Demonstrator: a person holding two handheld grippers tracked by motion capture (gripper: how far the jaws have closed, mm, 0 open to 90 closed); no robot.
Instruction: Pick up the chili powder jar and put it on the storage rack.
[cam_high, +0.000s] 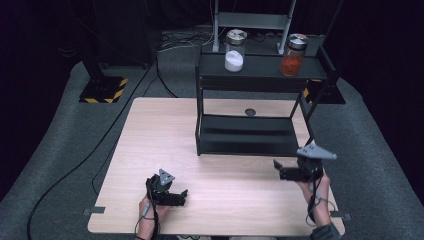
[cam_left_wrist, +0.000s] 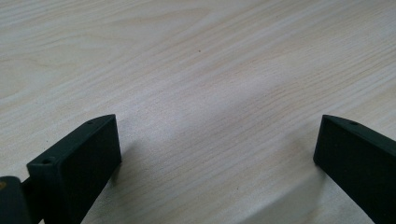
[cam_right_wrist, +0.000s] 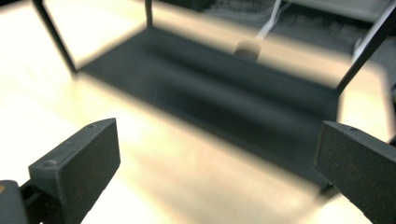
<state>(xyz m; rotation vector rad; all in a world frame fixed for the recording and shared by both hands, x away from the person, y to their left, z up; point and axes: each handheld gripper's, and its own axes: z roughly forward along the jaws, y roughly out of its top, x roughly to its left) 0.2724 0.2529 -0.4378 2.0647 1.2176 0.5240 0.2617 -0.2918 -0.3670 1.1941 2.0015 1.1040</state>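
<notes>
Two hand-held grippers, both empty, over a wooden desk with a black two-tier shelf.

Left to right: left gripper (cam_high: 183, 196), jaws spread wide with nothing between them, low over the bare desk (cam_high: 150, 130) near its front edge. White-filled jar (cam_high: 234, 50), metal lid, on the left of the shelf's upper tier. Shelf (cam_high: 255, 137), standing on the desk's rear right part, lower tier bare. Orange-filled jar (cam_high: 293, 55), metal lid, on the right of the upper tier, well apart from the white one. Right gripper (cam_high: 276, 167), jaws spread wide, empty, just in front of the shelf's lower tier.
</notes>
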